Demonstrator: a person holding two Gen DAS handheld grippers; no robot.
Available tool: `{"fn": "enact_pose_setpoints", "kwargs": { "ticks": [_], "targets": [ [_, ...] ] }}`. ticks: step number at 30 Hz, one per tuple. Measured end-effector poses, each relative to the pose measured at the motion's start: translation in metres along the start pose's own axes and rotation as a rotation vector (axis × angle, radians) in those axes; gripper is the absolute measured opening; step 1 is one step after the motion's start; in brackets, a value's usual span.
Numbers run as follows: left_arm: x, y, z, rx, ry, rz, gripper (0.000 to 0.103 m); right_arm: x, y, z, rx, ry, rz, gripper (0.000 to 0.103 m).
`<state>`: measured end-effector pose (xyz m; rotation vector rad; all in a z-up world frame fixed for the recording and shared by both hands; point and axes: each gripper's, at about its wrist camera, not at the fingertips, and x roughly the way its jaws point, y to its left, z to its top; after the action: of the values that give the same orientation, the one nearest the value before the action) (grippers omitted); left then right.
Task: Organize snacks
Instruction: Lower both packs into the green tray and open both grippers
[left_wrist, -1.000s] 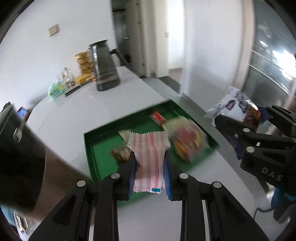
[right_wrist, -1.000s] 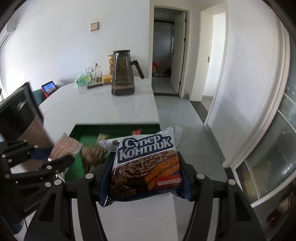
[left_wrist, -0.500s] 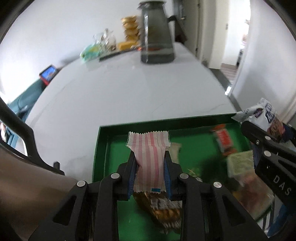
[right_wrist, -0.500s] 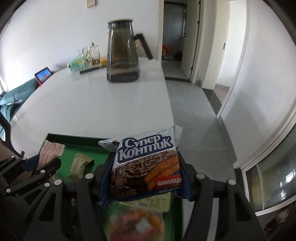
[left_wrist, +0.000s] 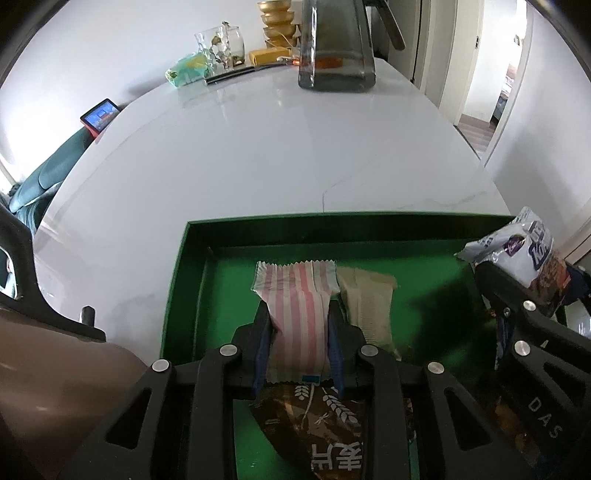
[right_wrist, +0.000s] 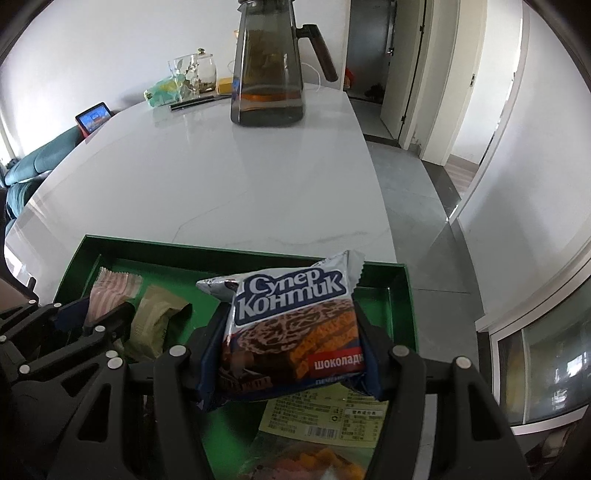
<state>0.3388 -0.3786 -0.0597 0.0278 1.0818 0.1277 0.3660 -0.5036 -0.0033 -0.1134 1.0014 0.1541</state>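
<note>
A green tray (left_wrist: 177, 280) lies on the white table, close under both grippers. My left gripper (left_wrist: 297, 321) is shut on a pink-and-white striped packet (left_wrist: 295, 291), held low over the tray's left part. A beige packet (left_wrist: 369, 302) lies just to its right and a brown packet with wheat print (left_wrist: 321, 424) lies below the fingers. My right gripper (right_wrist: 291, 321) is shut on a chocolate wafer packet (right_wrist: 295, 317) above the tray's (right_wrist: 402, 306) right half. Under it lies a clear snack bag with a printed label (right_wrist: 317, 417). The left gripper (right_wrist: 99, 314) and striped packet (right_wrist: 110, 291) show at the left.
A dark glass jug (right_wrist: 267, 66) stands at the table's far end beside glass jars (right_wrist: 192, 74) and a small screen (right_wrist: 92, 116). The table's right edge drops to a grey floor (right_wrist: 413, 206). A brown chair back (left_wrist: 55, 387) rises at the left.
Both grippers have come down and forward over the green tray, each still holding its packet. The views now tilt more steeply onto the tray.
</note>
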Motion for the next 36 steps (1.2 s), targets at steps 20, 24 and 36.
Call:
{"fn": "enact_pose_setpoints", "kwargs": {
  "ticks": [20, 24, 36],
  "targets": [
    [-0.013, -0.002, -0.002, -0.024, -0.049, 0.05, 0.054, -0.011, -0.003, -0.004, 0.025, -0.004, -0.021, 0.086],
    [-0.021, 0.0, -0.001, -0.035, -0.067, 0.054, 0.057, -0.022, -0.005, -0.006, 0.037, -0.029, -0.027, 0.089],
    [-0.048, -0.007, -0.009, -0.037, -0.118, -0.003, 0.057, -0.07, -0.014, -0.019, 0.093, -0.136, -0.08, 0.095]
  ]
}}
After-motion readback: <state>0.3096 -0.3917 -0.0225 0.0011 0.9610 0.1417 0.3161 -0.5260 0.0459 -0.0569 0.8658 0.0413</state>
